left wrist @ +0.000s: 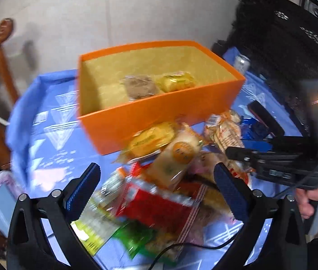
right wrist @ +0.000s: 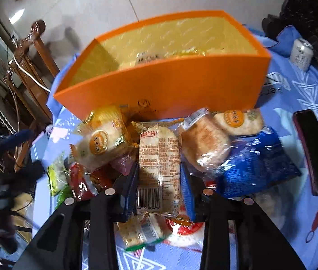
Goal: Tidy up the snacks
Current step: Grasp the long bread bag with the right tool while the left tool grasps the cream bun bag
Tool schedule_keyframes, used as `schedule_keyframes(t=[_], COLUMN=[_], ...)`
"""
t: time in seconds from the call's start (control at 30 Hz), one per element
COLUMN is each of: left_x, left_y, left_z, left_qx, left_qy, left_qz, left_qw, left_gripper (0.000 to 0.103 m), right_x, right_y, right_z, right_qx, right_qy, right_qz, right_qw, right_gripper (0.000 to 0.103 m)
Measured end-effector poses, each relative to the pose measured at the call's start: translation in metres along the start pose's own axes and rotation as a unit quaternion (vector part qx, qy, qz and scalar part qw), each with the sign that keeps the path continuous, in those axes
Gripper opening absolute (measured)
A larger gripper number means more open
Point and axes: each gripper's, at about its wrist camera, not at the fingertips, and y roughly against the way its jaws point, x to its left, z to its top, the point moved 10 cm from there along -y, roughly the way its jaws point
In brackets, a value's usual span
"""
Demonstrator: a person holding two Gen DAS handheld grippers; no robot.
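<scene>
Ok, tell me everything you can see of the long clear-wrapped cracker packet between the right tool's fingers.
The cracker packet is a long, pale rice-cracker stack in clear crinkly plastic with orange-printed crimped ends. Red characters run across its top, dense small print covers the middle, and a barcode sits near its lower end. It lies lengthwise along the right tool, whose blue pads press its two long sides, so it looks gripped. Its far end points toward the orange box. It rests on the pile, round-cake packets flanking it and other wrapped snacks showing beneath.
</scene>
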Motion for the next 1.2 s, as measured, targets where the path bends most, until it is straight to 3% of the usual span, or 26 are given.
schedule_keyframes(t=[0.17,0.5,0.57,0.63,0.73,0.83,0.97,1.2], left_x=[-0.014,-0.024,-0.023,-0.024,-0.028,-0.033,-0.030,-0.039], left_y=[-0.039,-0.075,-0.083,-0.088,-0.090,-0.083,-0.067,-0.050], left_z=[0.000,-0.011,-0.013,-0.016,-0.018,-0.019,-0.017,-0.019], left_qx=[0.025,0.059,0.063,0.073,0.074,0.066,0.054,0.037], left_qy=[-0.024,-0.045,-0.043,-0.045,-0.043,-0.056,-0.025,-0.022], left_qz=[-0.025,-0.038,-0.039,-0.044,-0.063,-0.058,-0.068,-0.078], left_qw=[0.9991,0.9965,0.9963,0.9953,0.9944,0.9946,0.9959,0.9960], left_gripper=[0.099,0.099,0.093,0.069,0.056,0.043,0.039,0.035], right_x=[-0.023,-0.036,-0.037,-0.038,-0.038,-0.039,-0.036,-0.029], right_y=[0.023,0.039,0.040,0.041,0.043,0.043,0.046,0.054], right_z=[-0.002,-0.008,-0.008,-0.008,-0.008,-0.009,-0.009,-0.010], right_qx=[-0.005,-0.012,-0.012,-0.014,-0.016,-0.017,-0.020,-0.029], right_qy=[-0.051,-0.046,-0.051,-0.054,-0.054,-0.059,-0.057,-0.048], right_qz=[0.014,0.008,0.007,0.008,0.005,0.005,0.009,0.014], right_qw=[0.999,0.999,0.999,0.998,0.998,0.998,0.998,0.998], right_gripper=[0.036,0.036,0.036,0.036,0.036,0.036,0.036,0.036])
